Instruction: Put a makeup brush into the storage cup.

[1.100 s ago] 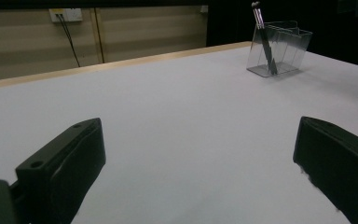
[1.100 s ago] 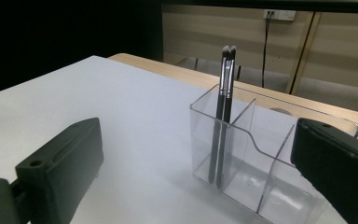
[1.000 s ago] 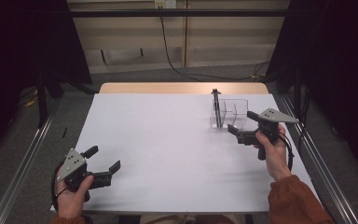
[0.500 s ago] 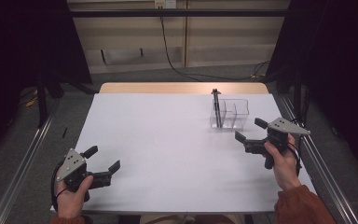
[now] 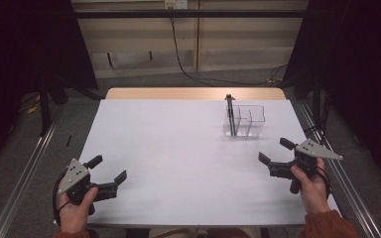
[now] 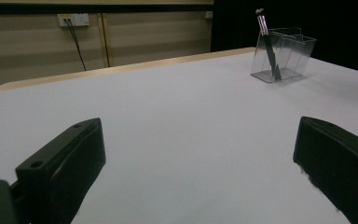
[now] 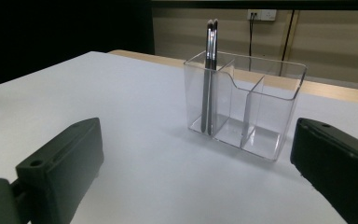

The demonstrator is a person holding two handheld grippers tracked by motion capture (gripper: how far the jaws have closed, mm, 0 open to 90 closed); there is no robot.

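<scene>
A clear plastic organiser (image 5: 248,120) (image 7: 254,107) (image 6: 284,53) with compartments stands on the white table (image 5: 178,148) at the back right. Two dark slim brushes (image 5: 231,115) (image 7: 209,74) (image 6: 268,42) stand upright in its left compartment. My right gripper (image 5: 274,153) (image 7: 196,172) is open near the right edge, in front of the organiser and apart from it, with nothing between its jaws. My left gripper (image 5: 108,169) (image 6: 200,172) is open at the front left corner, holding nothing.
A bare wooden strip (image 5: 193,93) runs along the table's far edge. Metal rails (image 5: 25,168) flank both sides of the table. A black cable (image 5: 183,54) hangs down the back wall from a socket (image 5: 174,4). Dark curtains stand at left and right.
My right gripper has pulled back from the organiser toward the front right edge of the table. The left gripper has stayed put.
</scene>
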